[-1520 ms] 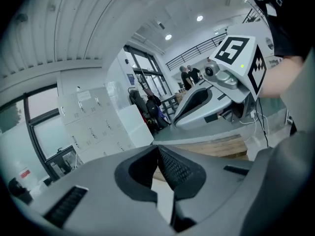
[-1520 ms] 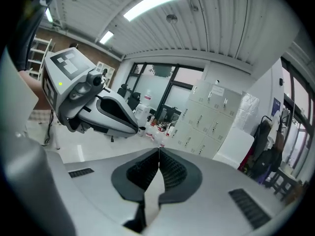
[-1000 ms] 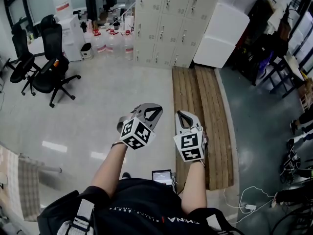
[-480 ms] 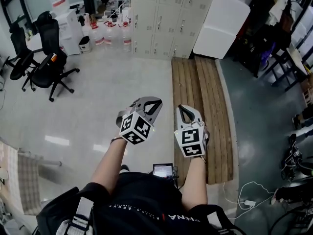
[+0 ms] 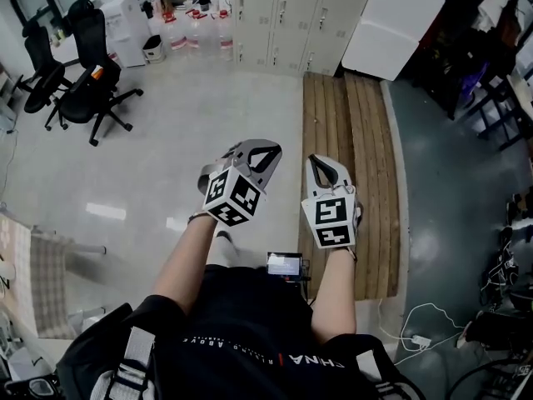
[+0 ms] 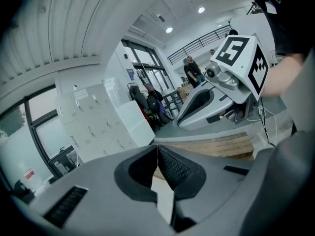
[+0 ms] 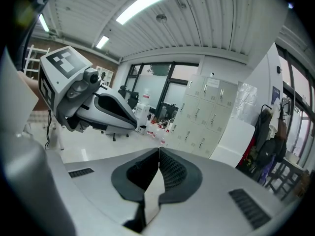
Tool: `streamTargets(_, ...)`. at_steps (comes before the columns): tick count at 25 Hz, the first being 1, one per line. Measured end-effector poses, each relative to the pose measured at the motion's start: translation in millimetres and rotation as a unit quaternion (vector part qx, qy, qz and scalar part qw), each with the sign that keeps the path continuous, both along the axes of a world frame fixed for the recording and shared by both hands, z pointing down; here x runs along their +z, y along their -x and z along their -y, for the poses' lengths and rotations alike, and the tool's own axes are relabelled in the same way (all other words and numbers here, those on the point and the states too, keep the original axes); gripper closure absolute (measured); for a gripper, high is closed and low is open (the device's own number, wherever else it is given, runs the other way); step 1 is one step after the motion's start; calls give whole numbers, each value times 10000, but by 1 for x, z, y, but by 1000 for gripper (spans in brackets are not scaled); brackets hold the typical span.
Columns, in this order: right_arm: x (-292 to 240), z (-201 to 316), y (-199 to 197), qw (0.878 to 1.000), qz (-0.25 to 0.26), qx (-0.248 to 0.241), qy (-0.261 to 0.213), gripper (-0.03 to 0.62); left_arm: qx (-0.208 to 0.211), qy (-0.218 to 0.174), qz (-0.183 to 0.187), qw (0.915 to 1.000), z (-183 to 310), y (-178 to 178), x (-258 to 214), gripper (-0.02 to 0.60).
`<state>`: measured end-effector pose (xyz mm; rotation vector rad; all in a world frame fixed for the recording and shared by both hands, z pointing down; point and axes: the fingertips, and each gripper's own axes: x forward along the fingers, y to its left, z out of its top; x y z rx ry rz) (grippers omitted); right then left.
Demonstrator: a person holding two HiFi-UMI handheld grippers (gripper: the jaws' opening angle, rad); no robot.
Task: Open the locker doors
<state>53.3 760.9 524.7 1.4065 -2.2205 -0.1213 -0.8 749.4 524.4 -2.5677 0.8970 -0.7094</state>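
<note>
Lockers [image 5: 287, 19]: doors all shut, well ahead of the jaws, now higher in head view than a second ago. Left gripper [image 5: 268, 150] and right gripper [image 5: 317, 162]: jaws pressed together, empty, side by side. Likely approach only; no handle reached yet

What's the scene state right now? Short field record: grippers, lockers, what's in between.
left gripper: shut, nothing between its jaws
right gripper: shut, nothing between its jaws
lockers: at far wall, all visible doors closed
gap to lockers: bare floor, grippers well short of them
wooden planks: on the floor, ahead of right gripper
office chairs: far left
task: no door opened yet
</note>
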Motion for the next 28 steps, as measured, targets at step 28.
streamTargets(28,3,395,-7,9968,-362,630,324,565,396,-46,15,9992,411,12,1,561)
